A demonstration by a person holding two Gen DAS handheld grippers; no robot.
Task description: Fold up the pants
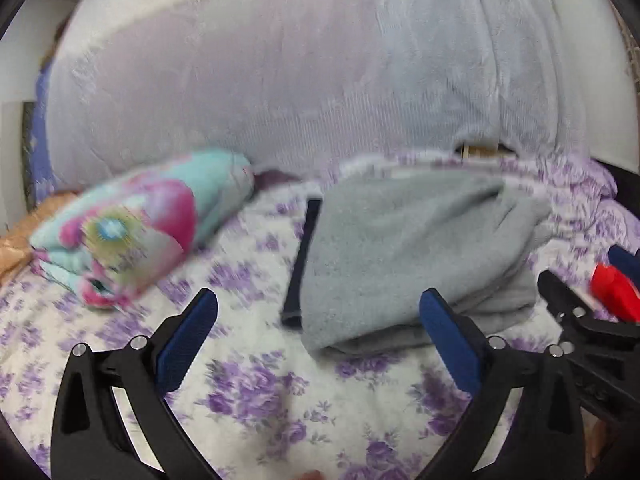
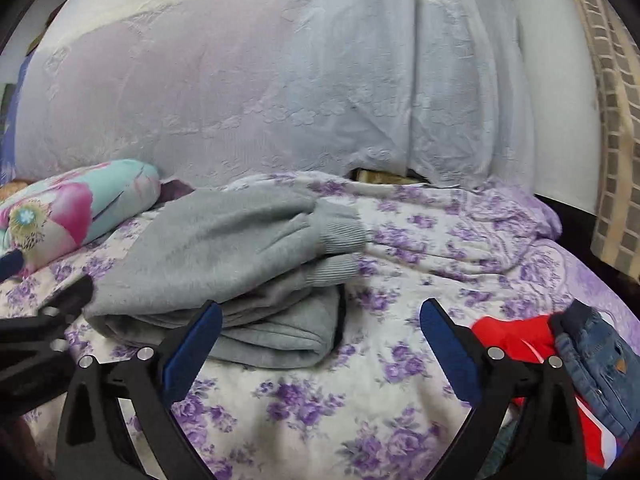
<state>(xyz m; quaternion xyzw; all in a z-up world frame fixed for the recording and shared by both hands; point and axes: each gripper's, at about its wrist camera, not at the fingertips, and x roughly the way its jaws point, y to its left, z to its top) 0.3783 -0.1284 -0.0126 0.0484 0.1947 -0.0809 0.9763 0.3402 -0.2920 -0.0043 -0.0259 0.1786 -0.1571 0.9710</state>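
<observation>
Right wrist view: folded grey pants (image 2: 224, 264), cuffs pointing right, long axis sideways; both tools wide.

Centre: folded pants (image 2: 224, 264) on bedspread (image 2: 320, 400)
Left, far: pillow (image 2: 72, 208)
Right, near: jeans (image 2: 596, 352) over another garment (image 2: 512, 336)

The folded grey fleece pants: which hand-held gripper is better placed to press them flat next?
Probably the left hand-held gripper: it is open, and the folded grey fleece pants lie directly ahead, while in the right view they sit off to the left.
</observation>
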